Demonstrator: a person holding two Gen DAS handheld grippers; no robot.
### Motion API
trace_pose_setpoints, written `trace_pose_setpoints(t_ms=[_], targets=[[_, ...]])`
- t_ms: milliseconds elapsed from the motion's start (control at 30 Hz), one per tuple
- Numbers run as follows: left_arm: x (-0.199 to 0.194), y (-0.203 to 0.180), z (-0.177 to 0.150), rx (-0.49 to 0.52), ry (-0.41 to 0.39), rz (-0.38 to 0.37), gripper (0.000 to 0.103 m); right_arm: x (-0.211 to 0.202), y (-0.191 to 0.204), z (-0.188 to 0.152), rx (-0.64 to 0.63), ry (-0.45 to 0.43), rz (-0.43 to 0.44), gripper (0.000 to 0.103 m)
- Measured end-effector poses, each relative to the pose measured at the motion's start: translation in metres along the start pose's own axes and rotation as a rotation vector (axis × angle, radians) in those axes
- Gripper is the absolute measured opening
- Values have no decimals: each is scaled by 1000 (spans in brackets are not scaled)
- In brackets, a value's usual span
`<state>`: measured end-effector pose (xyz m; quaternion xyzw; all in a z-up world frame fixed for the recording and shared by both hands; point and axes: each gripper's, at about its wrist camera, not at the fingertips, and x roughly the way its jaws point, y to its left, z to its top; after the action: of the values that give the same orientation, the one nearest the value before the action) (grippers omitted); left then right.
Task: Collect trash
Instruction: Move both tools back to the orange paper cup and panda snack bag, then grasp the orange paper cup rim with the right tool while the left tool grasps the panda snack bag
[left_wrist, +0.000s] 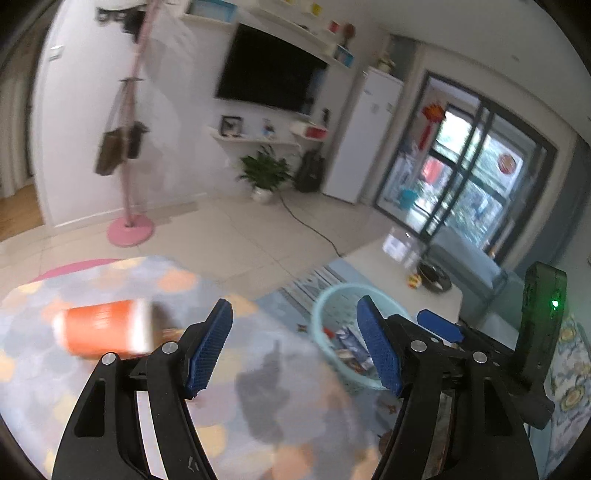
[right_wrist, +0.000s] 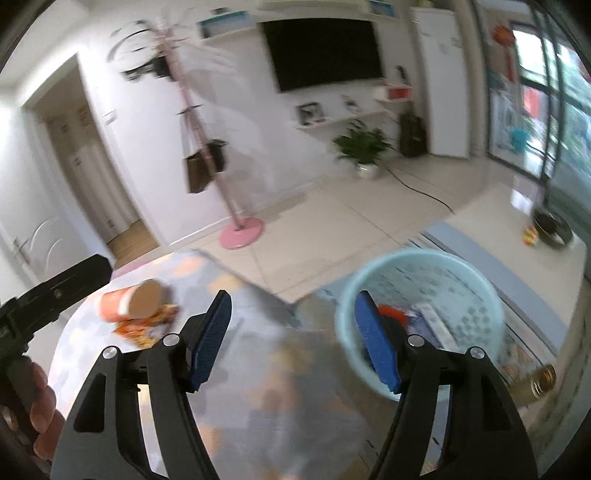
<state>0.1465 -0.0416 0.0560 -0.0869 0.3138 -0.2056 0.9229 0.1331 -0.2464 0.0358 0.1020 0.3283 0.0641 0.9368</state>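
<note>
a round counter (right_wrist: 229, 387) with a patterned cloth is seen under both tools; its far edge curves just beyond the fingertips, and past that edge open tiled floor (right_wrist: 332, 229) runs to the white wall. to the right of the counter edge, lower down on a blue rug, a pale blue basket (right_wrist: 476, 280) is set, with wrappers and an orange-red piece seen inside it. beyond the basket a low white table (right_wrist: 498, 221) is seen, and a pink coat stand (right_wrist: 242, 229) is placed on the floor beyond the counter's far edge.

the left tool (left_wrist: 295, 347) is held wide apart with nothing between its blue pads. the right tool (right_wrist: 293, 341) is likewise spread wide and nothing is gripped by it. in the left wrist view the right tool's blue tip is seen just beside the left tool, over the basket's near side.

an orange can (left_wrist: 105, 328) is laid on its side on the counter, to the left of and slightly beyond the left tool's left finger, apart from it. a crumpled orange wrapper (right_wrist: 147, 326) is seen touching the can's near side, to the left of the right tool. part of a hand (right_wrist: 42, 406) is seen at the lower left of the right wrist view. much of both views is blurred.
</note>
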Motion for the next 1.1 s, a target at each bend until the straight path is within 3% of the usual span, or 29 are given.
trace_pose_setpoints(t_ms=[300,333,400,467,667,1033,1100], targets=[[-59,97,-17,-130,-40,219,68,35,114,-3,-192,53,170,65],[-61,106,-18,-143,-36,236,68,42,126,-5,-212,66,195,63],[-61,127,-27,-182,-21,261,68,56,144,-7,-240,91,232,50],[-59,145,-34,-219,-5,266,66,75,162,-9,-252,137,275,43],[-43,178,-52,-278,26,249,66,111,176,-14,-237,213,314,43],[-22,178,-72,-278,84,191,66,153,190,-13,-227,335,446,43],[-18,177,-74,-274,96,185,66,153,193,-14,-233,331,449,29]])
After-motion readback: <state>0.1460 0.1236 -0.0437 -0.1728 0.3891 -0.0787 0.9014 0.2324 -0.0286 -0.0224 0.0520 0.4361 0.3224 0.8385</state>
